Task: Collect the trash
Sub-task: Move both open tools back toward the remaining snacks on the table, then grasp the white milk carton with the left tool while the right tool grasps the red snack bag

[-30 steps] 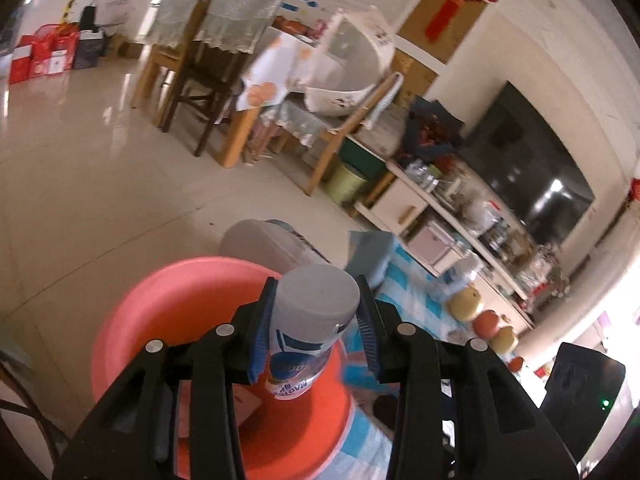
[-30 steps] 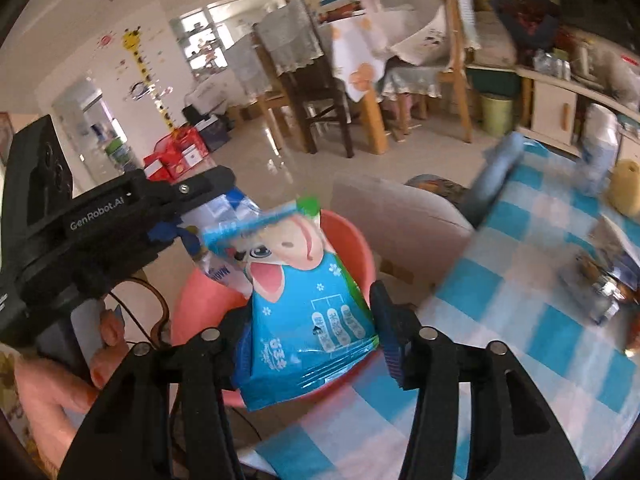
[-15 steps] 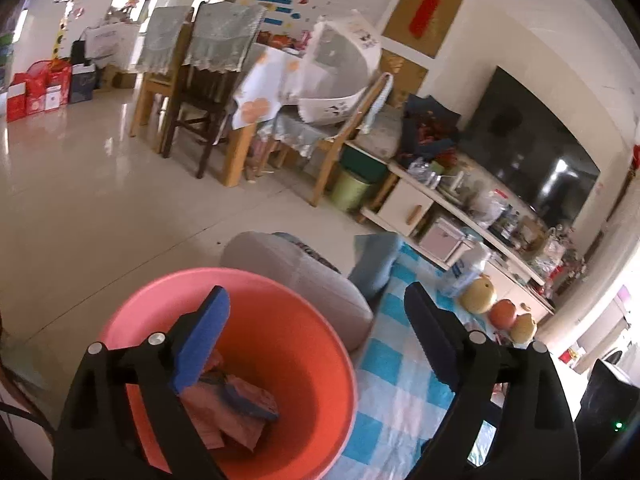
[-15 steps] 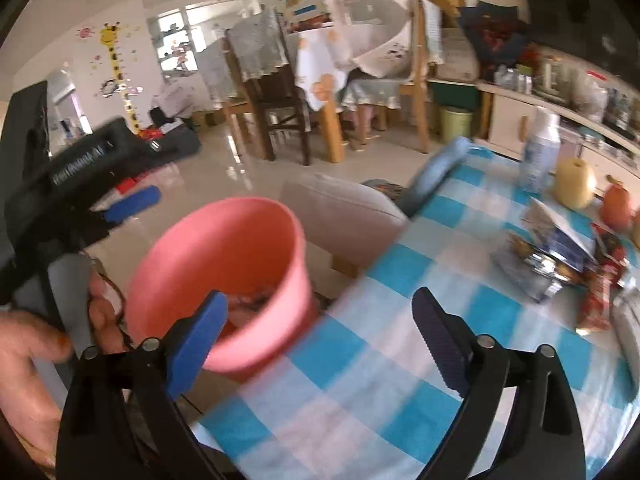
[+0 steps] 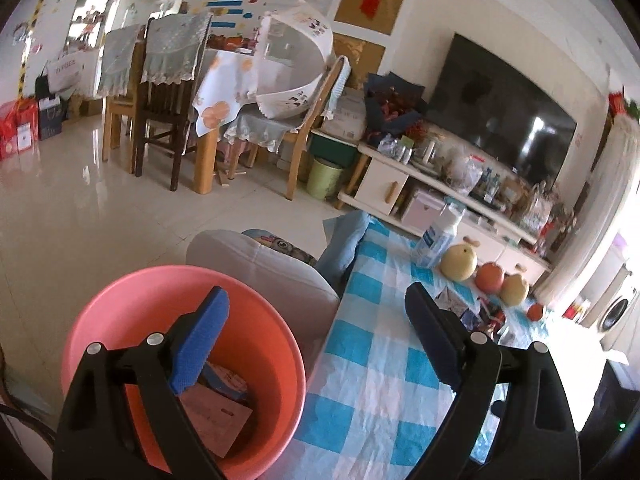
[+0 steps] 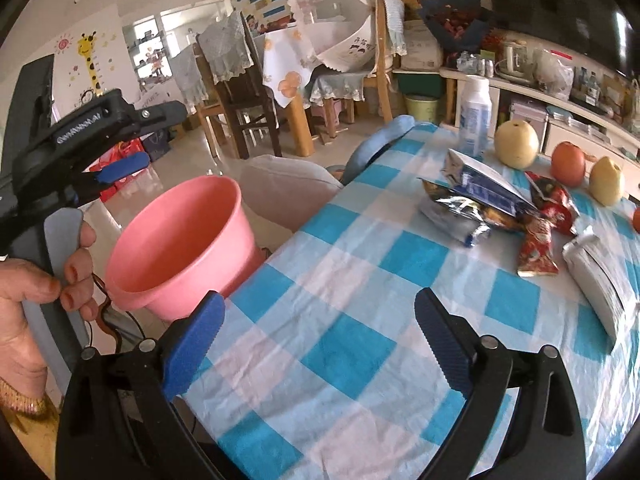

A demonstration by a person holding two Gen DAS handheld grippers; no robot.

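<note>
The surface [image 6: 352, 344] with its blue-checked cloth carries the trash that is left; the pink basin [image 6: 180, 240] stands beside its edge with some packets already inside. The grey foil pouch [image 6: 600, 280] is flat, light and probably slippery, so I would pinch its near edge. The silver snack bag [image 6: 460, 208] is crinkly and soft; I would take it at the middle. The red wrapper [image 6: 536, 248] is small and thin. My left hand-held gripper [image 5: 316, 332] is wide apart and empty. My right hand-held gripper [image 6: 320, 340] is opening, with nothing between its jaws.
</note>
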